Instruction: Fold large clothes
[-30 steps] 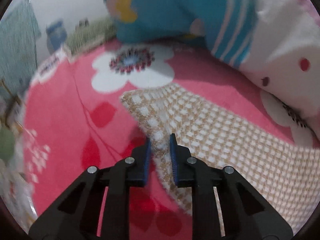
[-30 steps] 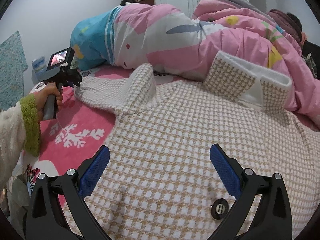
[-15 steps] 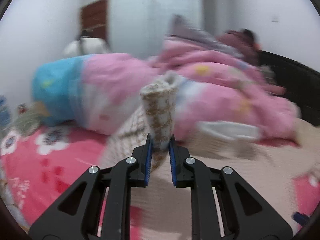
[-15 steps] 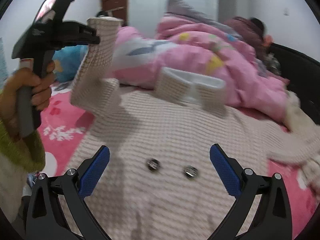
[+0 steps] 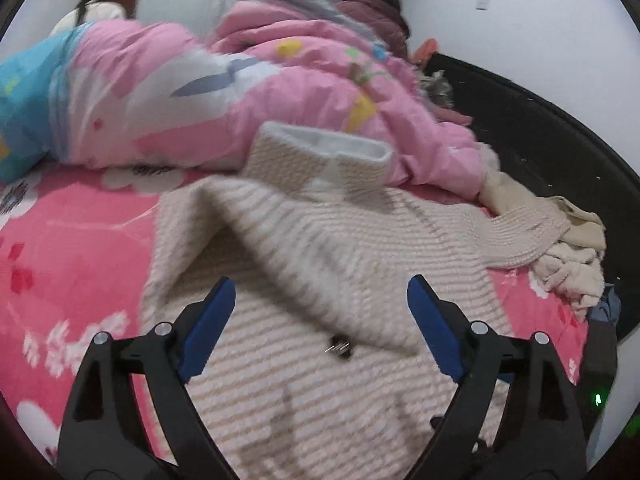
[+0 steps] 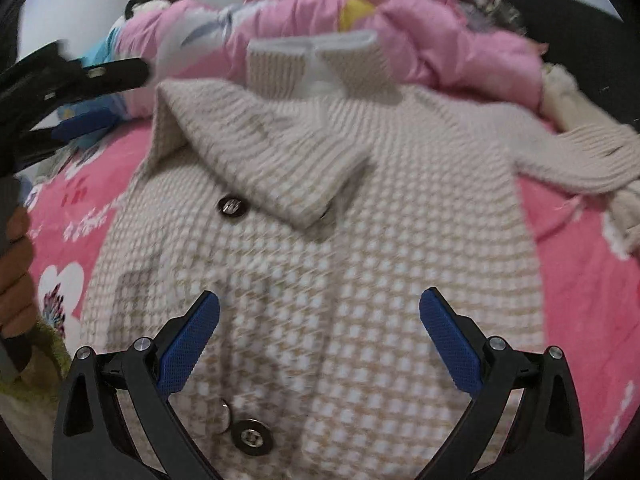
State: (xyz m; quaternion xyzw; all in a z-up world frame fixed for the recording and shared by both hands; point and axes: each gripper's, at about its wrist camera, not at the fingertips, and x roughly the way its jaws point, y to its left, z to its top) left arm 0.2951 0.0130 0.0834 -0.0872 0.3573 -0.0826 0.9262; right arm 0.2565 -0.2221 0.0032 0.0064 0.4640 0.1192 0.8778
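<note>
Bedspread, pink floral, carries the whole scene. Far left in the right wrist view: person's hand on the left gripper's handle, green cuff below it. Left gripper has just been opening; jaws now stand wide with nothing between them, hovering over the coat. Coat is a checked beige-and-white knit, lying front-up and spread across the bed, collar up against the pink quilt at the back. Left sleeve lies folded diagonally across the chest, cuff end near the upper button. Right gripper spread wide too, empty, above the lower front by the bottom button. Right sleeve not yet folded, stretched out sideways toward the bed edge, running into a heap of pale cloth.

Handling, as a judgement: thick soft knit, fairly heavy for clothing, limp, drapes and sags when lifted, not slippery, not fragile; buttons are the only hard parts. Grips well on edges. Best hold for the next fold looks like the right sleeve near its cuff, pinching the full thickness, then carrying it across the chest. Hem corners suit the later fold. Frames are blurred, fine detail unclear.
</note>
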